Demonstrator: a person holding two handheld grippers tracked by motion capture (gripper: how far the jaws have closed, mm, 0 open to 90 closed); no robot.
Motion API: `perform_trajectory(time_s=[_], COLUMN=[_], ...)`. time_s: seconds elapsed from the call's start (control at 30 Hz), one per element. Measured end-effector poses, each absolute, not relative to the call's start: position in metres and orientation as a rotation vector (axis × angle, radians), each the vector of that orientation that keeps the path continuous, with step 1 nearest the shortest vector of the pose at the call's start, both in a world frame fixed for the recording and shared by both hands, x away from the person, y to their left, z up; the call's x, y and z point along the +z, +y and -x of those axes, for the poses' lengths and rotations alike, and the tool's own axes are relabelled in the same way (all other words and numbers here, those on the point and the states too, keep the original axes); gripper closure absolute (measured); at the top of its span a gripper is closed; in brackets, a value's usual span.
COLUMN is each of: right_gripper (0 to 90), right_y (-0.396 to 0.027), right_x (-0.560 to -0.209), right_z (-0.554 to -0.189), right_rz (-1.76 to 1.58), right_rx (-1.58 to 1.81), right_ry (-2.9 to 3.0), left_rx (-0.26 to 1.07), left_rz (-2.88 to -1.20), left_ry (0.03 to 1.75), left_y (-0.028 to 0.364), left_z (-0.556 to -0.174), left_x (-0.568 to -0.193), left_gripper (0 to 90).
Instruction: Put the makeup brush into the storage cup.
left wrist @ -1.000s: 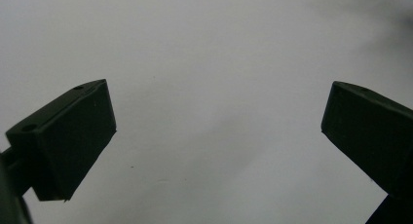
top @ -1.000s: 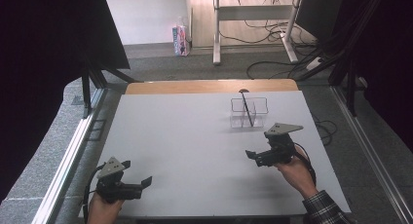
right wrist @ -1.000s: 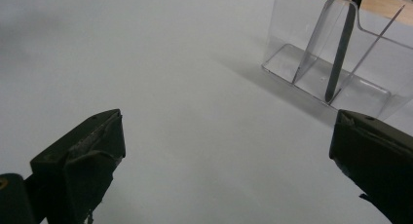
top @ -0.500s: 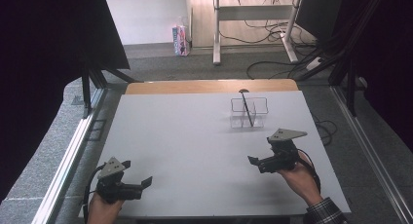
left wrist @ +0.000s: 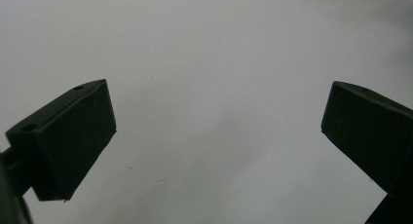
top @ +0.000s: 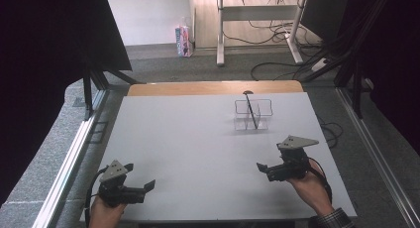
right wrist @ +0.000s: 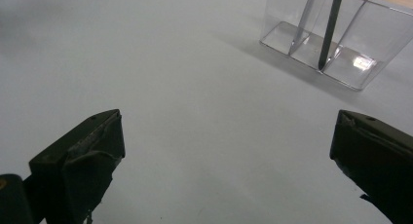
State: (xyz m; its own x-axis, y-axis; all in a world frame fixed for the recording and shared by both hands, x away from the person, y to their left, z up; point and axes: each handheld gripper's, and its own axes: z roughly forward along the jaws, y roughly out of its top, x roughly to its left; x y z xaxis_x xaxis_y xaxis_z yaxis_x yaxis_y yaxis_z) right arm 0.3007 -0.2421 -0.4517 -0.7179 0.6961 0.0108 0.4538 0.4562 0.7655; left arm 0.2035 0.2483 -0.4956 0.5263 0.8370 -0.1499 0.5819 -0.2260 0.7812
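Clear plastic, split into compartments, the organiser [top: 253, 114] stands well ahead of my right gripper [top: 264, 168], toward the far side of the white bench [top: 198, 139]. A dark, slim utensil [top: 252, 111] leans in it, its lower end down by the middle divider and its rounded top sticking out above the rim; I cannot tell which compartment holds the tip. In the right gripper view the organiser [right wrist: 331, 44] sits beyond and to the right of my spread fingers [right wrist: 80, 156], with bare bench between them. My left gripper [top: 140, 187] rests low at the near edge, fingers [left wrist: 68, 136] also wide apart, holding nothing. I judge the utensil to be already stowed, with both grippers empty and well clear, so little seems left.
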Motion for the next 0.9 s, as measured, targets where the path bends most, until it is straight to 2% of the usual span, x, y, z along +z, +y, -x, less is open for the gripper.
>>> perform_trajectory(time_s=[0.9], right_gripper=[0.0], right_y=[-0.265], right_x=[-0.452], right_z=[-0.275], right_rz=[-1.017], right_rx=[1.065], right_ry=[2.368], left_rx=[0.381], left_rz=[-1.937], left_ry=[1.143], left_y=[0.247], left_z=[-0.203], left_x=[-0.495], left_gripper=[0.2])
